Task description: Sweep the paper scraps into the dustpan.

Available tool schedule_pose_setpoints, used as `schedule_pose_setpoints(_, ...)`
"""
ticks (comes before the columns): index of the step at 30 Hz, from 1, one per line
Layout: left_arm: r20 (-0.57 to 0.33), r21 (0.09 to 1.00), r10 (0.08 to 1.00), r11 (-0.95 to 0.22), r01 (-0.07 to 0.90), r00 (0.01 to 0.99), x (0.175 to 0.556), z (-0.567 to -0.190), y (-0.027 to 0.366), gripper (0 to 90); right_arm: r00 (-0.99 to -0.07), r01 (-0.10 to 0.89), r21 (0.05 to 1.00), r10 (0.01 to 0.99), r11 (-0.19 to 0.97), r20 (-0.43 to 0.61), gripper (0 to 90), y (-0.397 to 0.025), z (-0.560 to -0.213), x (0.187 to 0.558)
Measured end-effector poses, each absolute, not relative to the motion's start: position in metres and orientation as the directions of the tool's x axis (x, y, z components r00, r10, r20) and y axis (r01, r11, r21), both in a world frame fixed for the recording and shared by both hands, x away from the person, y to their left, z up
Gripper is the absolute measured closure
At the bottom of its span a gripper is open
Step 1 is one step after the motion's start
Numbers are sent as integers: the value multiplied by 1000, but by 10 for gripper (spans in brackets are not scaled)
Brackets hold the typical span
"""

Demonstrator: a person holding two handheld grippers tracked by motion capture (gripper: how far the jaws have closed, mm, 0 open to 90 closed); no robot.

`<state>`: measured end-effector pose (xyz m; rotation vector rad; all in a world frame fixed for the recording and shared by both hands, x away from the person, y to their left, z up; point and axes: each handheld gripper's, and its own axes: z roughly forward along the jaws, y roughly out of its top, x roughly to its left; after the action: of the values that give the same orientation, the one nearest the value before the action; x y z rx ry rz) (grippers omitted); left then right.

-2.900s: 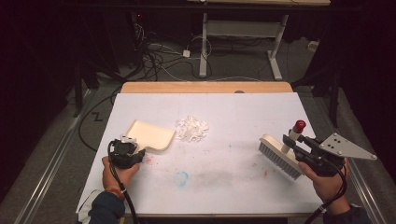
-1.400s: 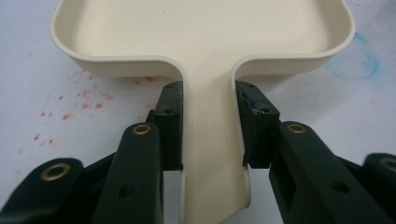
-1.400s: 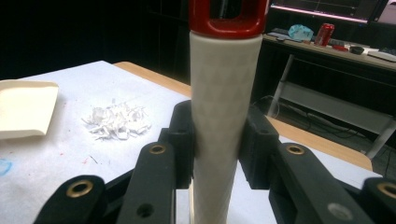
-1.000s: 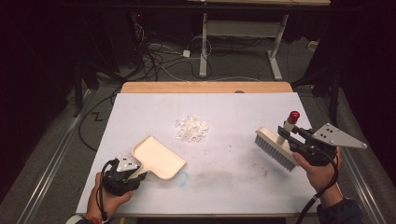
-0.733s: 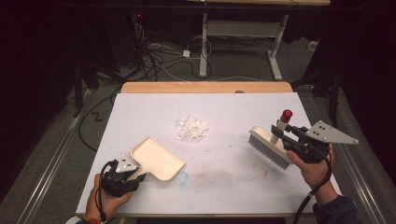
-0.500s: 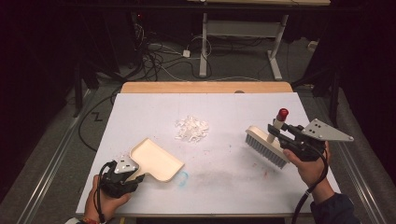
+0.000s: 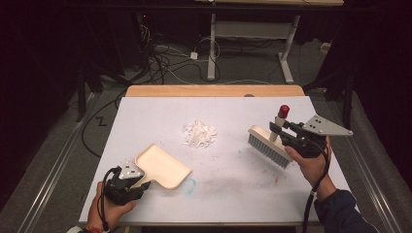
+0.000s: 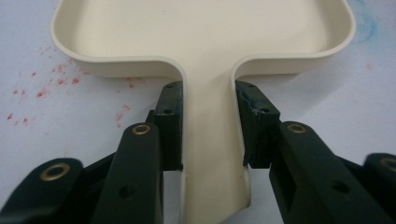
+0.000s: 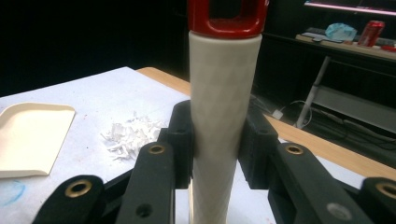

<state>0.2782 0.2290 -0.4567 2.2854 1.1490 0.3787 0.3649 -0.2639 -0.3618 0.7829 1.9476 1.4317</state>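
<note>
A: What is being held at the left side of the desk (image 7: 145, 107)?

B: A cream dustpan (image 7: 163, 166) is being gripped by the left hand-held gripper (image 7: 127, 182). In the left gripper view its flat handle (image 8: 210, 154) is being pinched from both sides by the two black jaws, which are closed only as far as the handle allows. The pan is being rested on the white desk near the front edge, its open side being turned toward the middle.

A: And what is lying in the middle?

B: A small heap of white paper shreds (image 7: 199, 133) is being left on the desk, well apart from the dustpan and from the brush. A faint blue mark (image 7: 188, 184) is being shown just beside the pan's near corner.

A: What is being held at the right?

B: A brush (image 7: 268, 144) is being gripped by the right hand-held gripper (image 7: 281, 130). In the right gripper view its pale round handle (image 9: 224, 107), tipped with a red cap (image 9: 227, 16), is being clamped upright between the jaws. In the high view the bristles are being pointed down at the desk, right of the shreds.
</note>
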Motion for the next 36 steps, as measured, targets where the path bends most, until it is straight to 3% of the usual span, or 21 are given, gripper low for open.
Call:
schedule_pose_setpoints(24,-27,580,812,-462,671,583,286,-460,227,636,-647,119,947,746,299,-155,701,-191,-352,454)
schedule_pose_setpoints(36,-23,576,802,-477,664,596,288,-460,227,636,-654,122,935,736,334,-177,701,-130,-358,491)
